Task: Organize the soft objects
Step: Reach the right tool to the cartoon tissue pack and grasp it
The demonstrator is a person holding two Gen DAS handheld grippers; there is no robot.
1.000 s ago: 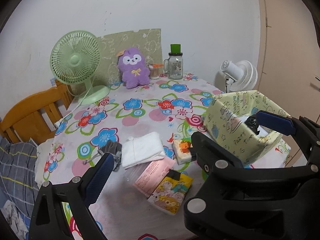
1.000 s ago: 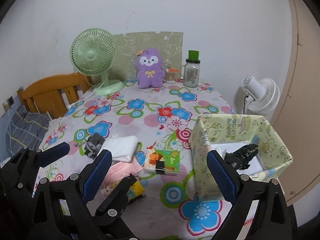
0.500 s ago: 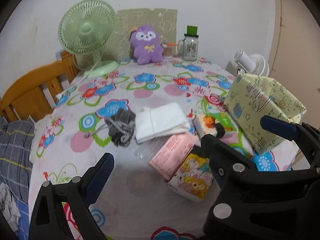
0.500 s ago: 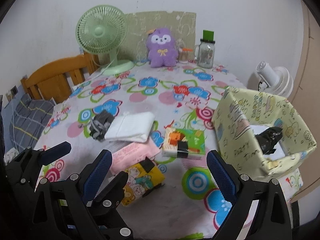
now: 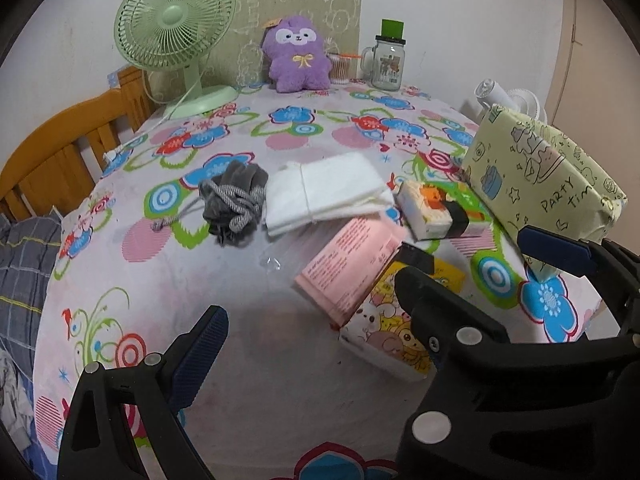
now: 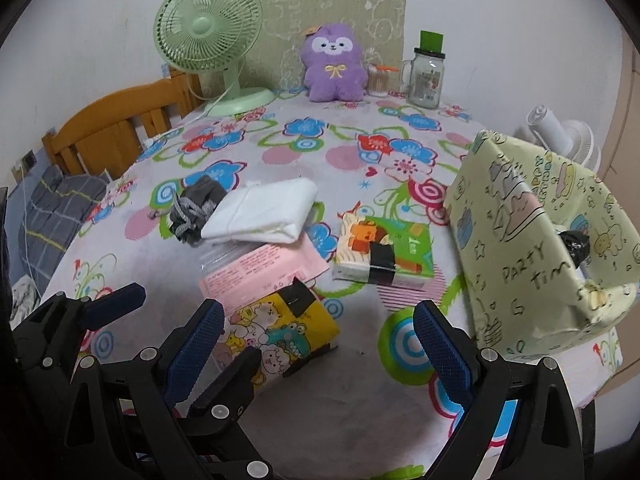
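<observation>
Both grippers are held low over the near edge of the table (image 6: 360, 364), nothing gripped. The right gripper (image 6: 318, 346) is seen wide open, blue pads far apart, above the yellow pack (image 6: 280, 332). The left gripper (image 5: 384, 284) is also spread wide; its left finger sits over bare cloth, its right finger is partly hidden behind the right gripper's black frame, which crosses the left wrist view. In the right wrist view the left gripper (image 6: 116, 304) is seen at lower left.

Soft items are clustered mid-table. A grey pouch (image 5: 234, 204) with a cord lies leftmost, touching the folded white cloth (image 5: 326, 194). The cloth's near edge overlaps the pink pack (image 5: 350, 266). The pink pack rests partly on the yellow pack (image 5: 394, 328), which carries a black tape patch. A tissue pack (image 6: 384, 254) with black tape lies just right of the pink pack, between it and the box (image 6: 532, 248).

The box, yellow-green with cartoon print, is tilted at the table's right edge; a black item (image 6: 576, 242) and something white are seen inside.

At the far edge are placed a green fan (image 5: 176, 28), a purple plush (image 5: 298, 56), a small tub (image 5: 340, 68) and a jar (image 5: 387, 62). A white fan (image 6: 560, 136) stands beyond the box, and a wooden chair (image 6: 116, 128) stands left.
</observation>
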